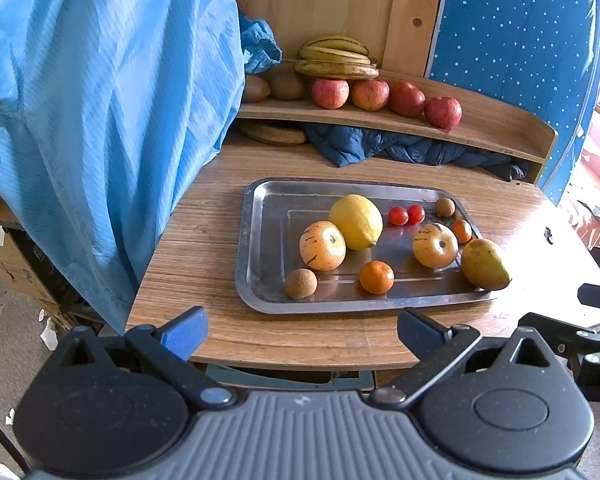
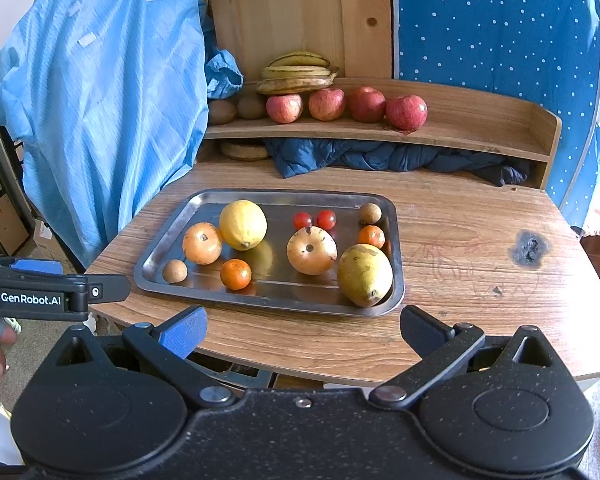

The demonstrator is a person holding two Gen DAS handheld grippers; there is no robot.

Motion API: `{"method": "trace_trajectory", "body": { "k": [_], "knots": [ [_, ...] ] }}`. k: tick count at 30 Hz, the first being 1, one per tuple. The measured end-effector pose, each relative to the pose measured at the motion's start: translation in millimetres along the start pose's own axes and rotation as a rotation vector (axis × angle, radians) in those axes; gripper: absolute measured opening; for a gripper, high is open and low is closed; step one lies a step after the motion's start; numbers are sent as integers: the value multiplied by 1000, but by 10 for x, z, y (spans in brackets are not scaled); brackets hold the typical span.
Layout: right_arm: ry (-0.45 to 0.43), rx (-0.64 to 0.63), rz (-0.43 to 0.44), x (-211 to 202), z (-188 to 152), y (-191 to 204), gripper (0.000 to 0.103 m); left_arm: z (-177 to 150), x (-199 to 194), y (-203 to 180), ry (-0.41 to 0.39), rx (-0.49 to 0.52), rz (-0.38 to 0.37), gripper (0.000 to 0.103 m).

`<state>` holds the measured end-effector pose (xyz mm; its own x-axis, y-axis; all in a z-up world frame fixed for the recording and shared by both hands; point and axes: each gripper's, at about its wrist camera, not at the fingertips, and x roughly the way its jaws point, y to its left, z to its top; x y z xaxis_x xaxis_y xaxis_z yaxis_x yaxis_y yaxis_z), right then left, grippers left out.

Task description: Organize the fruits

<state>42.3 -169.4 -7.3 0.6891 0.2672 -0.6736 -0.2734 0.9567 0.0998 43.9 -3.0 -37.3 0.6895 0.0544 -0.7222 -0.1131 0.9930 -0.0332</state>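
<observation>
Left gripper [image 1: 302,330]: jaws spread, empty, short of table edge | Right gripper [image 2: 303,330]: jaws spread, empty | Metal tray [image 2: 172,236] at 12 o'clock: lemon [image 2: 243,224] at 11, pear [image 2: 365,274] at 1 | Shelf [image 2: 480,136] beyond: apples [image 2: 326,104], bananas [image 2: 296,74]

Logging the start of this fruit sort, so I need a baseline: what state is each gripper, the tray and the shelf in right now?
left gripper: open, empty, short of the tray
right gripper: open, empty, short of the tray
metal tray: flat on the table, loaded with loose fruit
pear: lying on its side in the tray's corner
wooden shelf: holds apples, bananas and kiwis at its left, right end bare
</observation>
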Motion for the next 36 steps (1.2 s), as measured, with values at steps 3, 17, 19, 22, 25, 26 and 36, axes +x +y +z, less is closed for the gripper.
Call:
{"method": "trace_trajectory", "body": {
  "k": [3,17,19,22,25,26,36],
  "knots": [
    [2,1,-1,13,5,-5,102,10,4,-7,1,-2,-6,102],
    [21,3,0,91,23,-23,102,29,22,-41,15,-10,-33,102],
    [23,3,1,104,27,-24,102,37,35,-43,18,-11,-32,102],
    [26,2,1,118,36,-34,102,42,47,-53,21,-12,-39,102],
    [26,3,1,121,30,-33,102,46,68,-57,27,-14,-47,102],
    [27,3,1,120,30,-33,102,46,71,-58,28,-15,-47,102],
    [47,4,5,205,53,-65,102,67,129,-88,36,-28,-56,102]
  ]
}}
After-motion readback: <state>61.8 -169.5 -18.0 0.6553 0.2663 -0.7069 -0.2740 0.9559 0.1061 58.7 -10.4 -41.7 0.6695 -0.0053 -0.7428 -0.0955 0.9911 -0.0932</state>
